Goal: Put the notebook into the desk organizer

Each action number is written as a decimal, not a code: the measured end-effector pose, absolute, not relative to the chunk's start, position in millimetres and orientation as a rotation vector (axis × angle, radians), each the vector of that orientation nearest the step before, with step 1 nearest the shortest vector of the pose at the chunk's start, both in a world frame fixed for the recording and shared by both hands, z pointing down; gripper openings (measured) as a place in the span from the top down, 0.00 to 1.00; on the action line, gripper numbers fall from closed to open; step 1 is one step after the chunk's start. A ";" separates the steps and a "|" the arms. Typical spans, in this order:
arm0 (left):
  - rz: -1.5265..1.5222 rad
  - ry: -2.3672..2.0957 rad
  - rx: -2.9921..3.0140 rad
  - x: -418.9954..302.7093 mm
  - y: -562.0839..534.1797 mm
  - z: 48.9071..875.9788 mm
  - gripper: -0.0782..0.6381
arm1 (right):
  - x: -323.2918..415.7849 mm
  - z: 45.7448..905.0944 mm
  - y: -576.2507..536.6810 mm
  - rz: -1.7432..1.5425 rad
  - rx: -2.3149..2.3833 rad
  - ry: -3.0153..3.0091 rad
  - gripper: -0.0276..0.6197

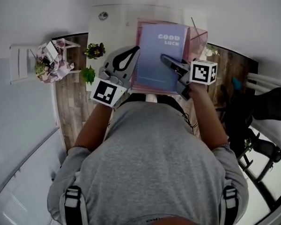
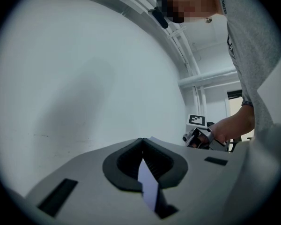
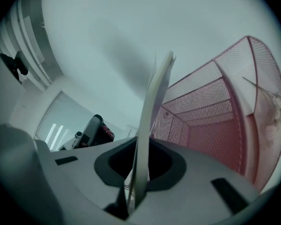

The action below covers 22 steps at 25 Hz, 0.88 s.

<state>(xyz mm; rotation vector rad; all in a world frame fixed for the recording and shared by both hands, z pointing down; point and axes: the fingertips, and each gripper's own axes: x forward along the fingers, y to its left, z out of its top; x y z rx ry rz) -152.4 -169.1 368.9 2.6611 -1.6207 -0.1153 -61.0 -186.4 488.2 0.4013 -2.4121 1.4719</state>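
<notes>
My left gripper [image 1: 135, 50] is clamped shut on the left edge of the lavender-blue rectangular notebook [image 1: 160, 55] with "GOOD LUCK" on its cover, and my right gripper [image 1: 166, 58] pinches its right edge. I hold the notebook between them, cover towards me, over the pink wire-mesh desk organizer [image 1: 199, 37] on the white table [image 1: 110, 25]; whether its far end sits inside a compartment I cannot tell
</notes>
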 end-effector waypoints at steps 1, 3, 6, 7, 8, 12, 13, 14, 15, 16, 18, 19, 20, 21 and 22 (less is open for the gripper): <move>-0.118 -1.619 2.661 -153.2 -169.7 368.6 0.86 | -62.2 490.6 -185.6 1.440 0.400 -2.406 0.89; -0.117 -1.612 2.665 -154.1 -170.2 368.7 0.86 | -65.4 498.3 -179.2 1.378 0.381 -2.383 0.88; -0.119 -1.595 2.678 -153.4 -170.2 368.2 0.86 | -66.9 505.1 -175.7 1.307 0.406 -2.367 0.88; -0.123 -1.587 2.683 -153.4 -170.1 367.8 0.86 | -65.5 506.7 -177.7 1.286 0.431 -2.364 0.87; -0.128 -1.579 2.688 -153.7 -170.1 367.7 0.86 | -63.8 509.0 -180.0 1.264 0.459 -2.359 0.86; -0.142 -1.536 2.710 -155.8 -170.3 367.9 0.86 | -60.2 519.6 -184.7 1.175 0.552 -2.323 0.85; -0.147 -1.524 2.714 -156.2 -170.3 367.8 0.86 | -60.5 520.0 -186.0 1.152 0.574 -2.318 0.85; -0.152 -1.511 2.720 -156.7 -170.3 367.7 0.86 | -61.1 519.9 -187.0 1.135 0.594 -2.314 0.84; -0.157 -1.496 2.728 -157.1 -170.2 367.7 0.86 | -61.7 521.0 -186.9 1.131 0.607 -2.306 0.84; -0.161 -1.481 2.738 -157.1 -170.1 367.8 0.86 | -62.0 523.4 -185.9 1.137 0.617 -2.296 0.84; -0.168 -1.449 2.758 -156.2 -169.9 367.7 0.86 | -61.3 526.5 -185.9 1.130 0.644 -2.276 0.84; -0.172 -1.433 2.765 -155.3 -169.7 367.6 0.86 | -60.5 527.0 -186.7 1.112 0.662 -2.268 0.84; -0.175 -1.418 2.771 -154.0 -169.5 367.7 0.86 | -59.5 527.9 -187.3 1.093 0.677 -2.259 0.84; -0.178 -1.403 2.776 -152.7 -169.5 368.0 0.86 | -58.6 529.4 -187.5 1.076 0.691 -2.251 0.84; -0.181 -1.388 2.781 -151.5 -169.5 368.2 0.86 | -57.9 531.4 -187.5 1.063 0.704 -2.242 0.85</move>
